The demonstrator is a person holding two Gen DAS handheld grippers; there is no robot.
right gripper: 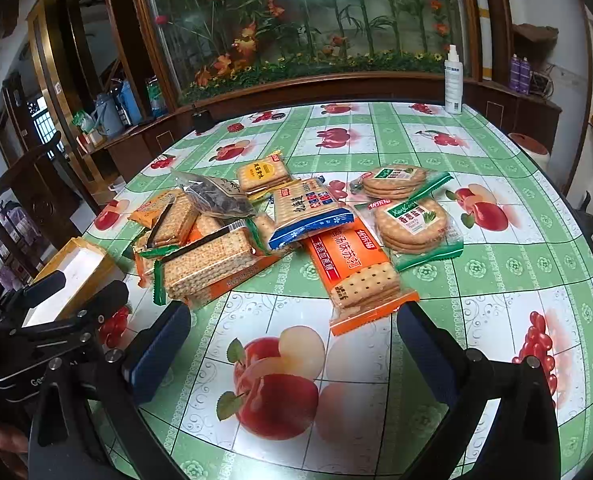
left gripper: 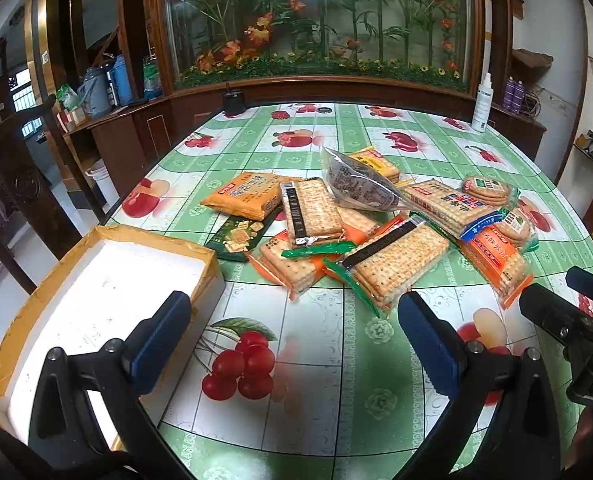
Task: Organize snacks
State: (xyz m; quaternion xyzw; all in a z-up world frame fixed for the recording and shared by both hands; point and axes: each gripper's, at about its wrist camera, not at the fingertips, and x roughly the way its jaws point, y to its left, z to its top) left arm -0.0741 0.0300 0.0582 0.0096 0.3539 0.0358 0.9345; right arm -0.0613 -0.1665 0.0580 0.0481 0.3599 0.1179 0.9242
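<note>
Hovering low over the table with the green fruit-patterned cloth (left gripper: 336, 360), the left tongs (left gripper: 294, 334) were spread wide and held nothing; the right tongs (right gripper: 292, 342) were released too, also empty. Just ahead of the right tongs lay the orange plastic packet of square crackers (right gripper: 360, 268), probably the easiest to take first because it lay at the edge of the pile. The other snack packets (left gripper: 336, 220) were heaped together in the middle of the table. The shallow white box with yellow taped rim (left gripper: 96, 280) stood empty at the left side, apparently to receive them.
</note>
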